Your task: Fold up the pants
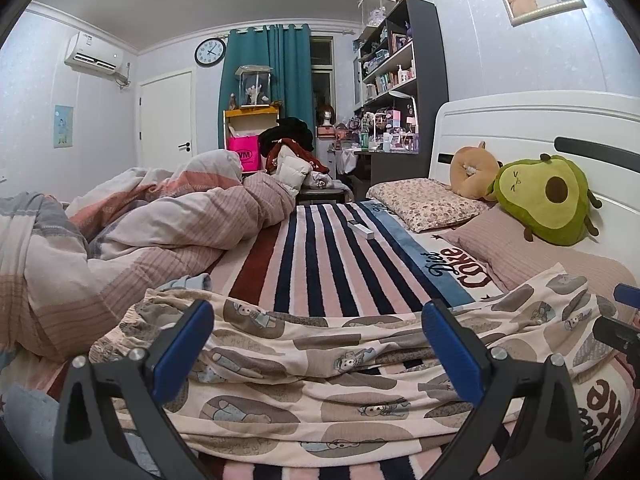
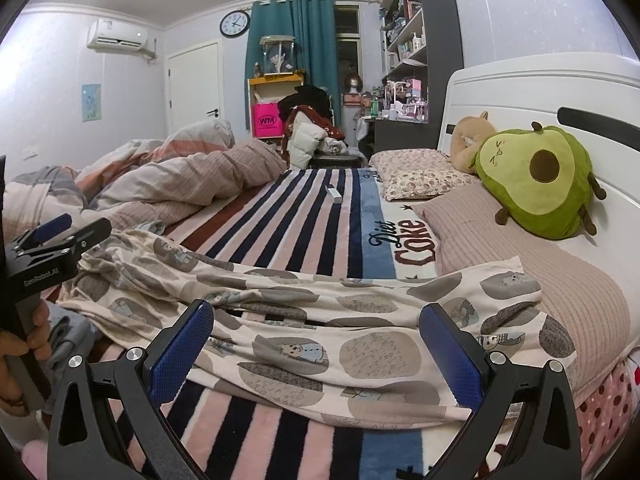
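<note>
- Striped fleece blanket (image 2: 280,208) covers the bed under everything; it is plush, so I judge a low pinch could catch its pile along with the garment and drag both.
- Rumpled duvet (image 1: 132,232) is heaped on my left side, close to the waistband end; a fold swung that way could land on it and go crooked.
- Patterned pants (image 1: 320,364) lie spread crosswise on the blanket just ahead of me, wrinkled, with one leg reaching toward the ribbed pillow (image 2: 500,232). Thin layers may separate, so I might lift only the top one.
- My left gripper (image 1: 320,344) hangs over the pants with jaws wide, nothing between them; closing on a ridge of wrinkle would lock the crease in.
- My right gripper (image 2: 316,348) is likewise spread wide and empty above the leg end.
- Small white box (image 2: 334,194) sits farther up the blanket, well apart, a snag only on a long pull.
</note>
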A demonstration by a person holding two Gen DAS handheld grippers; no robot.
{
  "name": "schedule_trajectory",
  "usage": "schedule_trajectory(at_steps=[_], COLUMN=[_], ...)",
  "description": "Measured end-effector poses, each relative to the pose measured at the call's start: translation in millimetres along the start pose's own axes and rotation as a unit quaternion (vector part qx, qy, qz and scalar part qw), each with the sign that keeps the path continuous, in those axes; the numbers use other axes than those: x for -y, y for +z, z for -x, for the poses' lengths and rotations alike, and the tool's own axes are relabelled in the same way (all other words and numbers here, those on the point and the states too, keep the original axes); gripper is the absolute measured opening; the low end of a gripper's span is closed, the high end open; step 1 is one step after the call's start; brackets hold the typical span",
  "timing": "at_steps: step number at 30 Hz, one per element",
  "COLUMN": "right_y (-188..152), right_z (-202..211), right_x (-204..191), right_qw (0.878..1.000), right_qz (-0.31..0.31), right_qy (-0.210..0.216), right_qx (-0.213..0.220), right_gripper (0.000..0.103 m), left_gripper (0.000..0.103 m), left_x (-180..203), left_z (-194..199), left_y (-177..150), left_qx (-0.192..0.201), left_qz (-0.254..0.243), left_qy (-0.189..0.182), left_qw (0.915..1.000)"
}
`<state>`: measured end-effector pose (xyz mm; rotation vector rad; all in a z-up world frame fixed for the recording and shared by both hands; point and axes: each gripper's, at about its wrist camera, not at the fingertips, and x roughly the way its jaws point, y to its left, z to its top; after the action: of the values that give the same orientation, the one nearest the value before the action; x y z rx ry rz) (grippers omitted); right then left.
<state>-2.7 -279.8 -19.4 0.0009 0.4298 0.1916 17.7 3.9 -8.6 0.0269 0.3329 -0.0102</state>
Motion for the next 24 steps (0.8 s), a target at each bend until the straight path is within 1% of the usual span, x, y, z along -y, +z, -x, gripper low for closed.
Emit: schedule_trajectory(at_steps=[7, 24], right_y=[1.2, 3.1], right_z=[1.8, 2.7], right_x=[-1.9, -4.5], right_qw=[1.0, 1.0], right_qz=[0.002, 0.002], right_qy=[0.002, 0.003], right_qx=[-0.001, 0.0], right_gripper=[0.103, 0.103], left_gripper=[0.102, 0.102], left_x=[-3.2, -7.3], left_z=[-0.6, -2.8], left_y=[0.0, -4.8], left_qx=[-0.001, -0.004], left_qz=[0.002, 0.001], left_qy=[0.002, 0.022], left_qw=[1.0, 0.9997])
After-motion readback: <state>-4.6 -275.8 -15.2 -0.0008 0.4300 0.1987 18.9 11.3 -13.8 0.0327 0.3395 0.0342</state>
